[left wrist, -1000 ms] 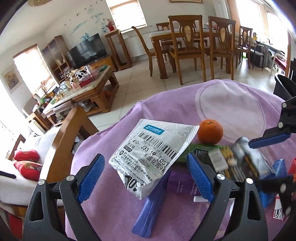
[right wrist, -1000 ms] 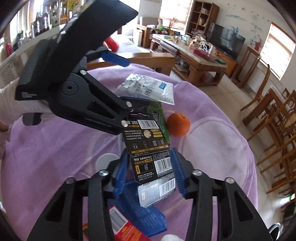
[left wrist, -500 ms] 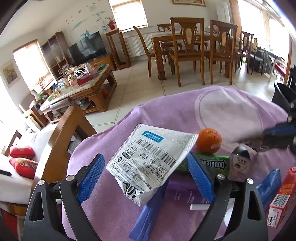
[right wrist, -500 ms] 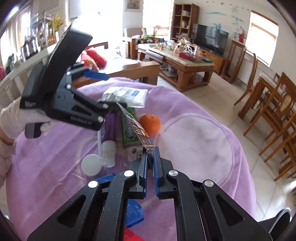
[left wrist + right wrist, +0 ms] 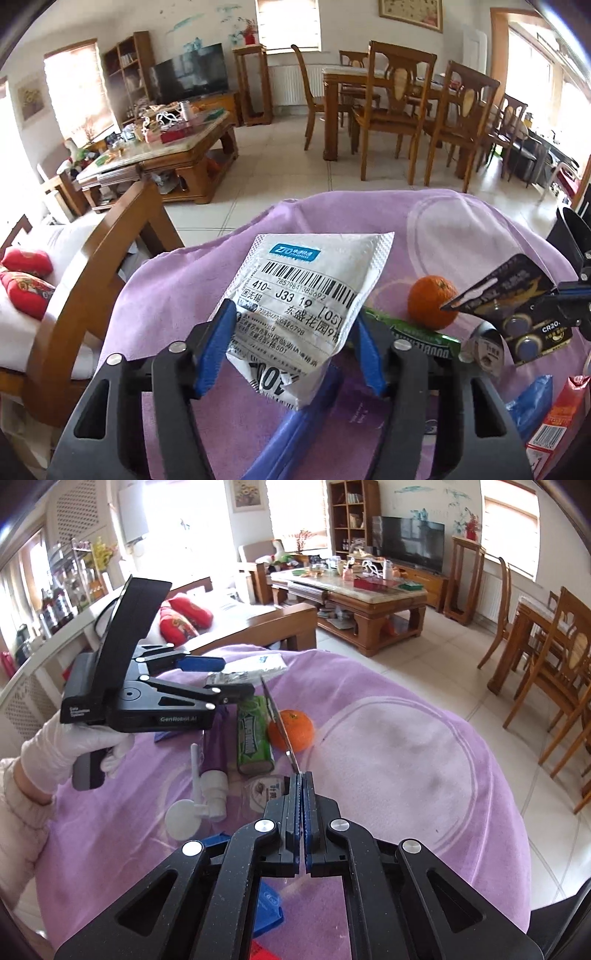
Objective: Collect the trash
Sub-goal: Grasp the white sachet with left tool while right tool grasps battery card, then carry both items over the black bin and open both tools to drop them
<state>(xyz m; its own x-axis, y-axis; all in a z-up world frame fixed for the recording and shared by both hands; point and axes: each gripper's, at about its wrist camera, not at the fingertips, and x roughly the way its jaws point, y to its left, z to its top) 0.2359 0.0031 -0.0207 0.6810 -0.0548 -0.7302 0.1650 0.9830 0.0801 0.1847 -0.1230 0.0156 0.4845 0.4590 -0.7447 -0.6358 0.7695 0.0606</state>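
Left gripper (image 5: pixel 291 350): we see jaws closing around the white mail bag (image 5: pixel 306 306).
Right gripper (image 5: pixel 303 786): jaws pressed together, pinching the battery card (image 5: pixel 280 723).
Orange (image 5: pixel 432 302): at 2 o'clock of the bag, on the purple cloth (image 5: pixel 461 236).

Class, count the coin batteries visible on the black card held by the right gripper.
2: upper battery and lower battery, both on the card. Others may be hidden.

The bench (image 5: pixel 406 760), draped in purple cloth, carries an orange (image 5: pixel 295 728) near centre, a green gum pack (image 5: pixel 253 734) at its nine o'clock, and a purple pump bottle (image 5: pixel 214 760) beyond that.
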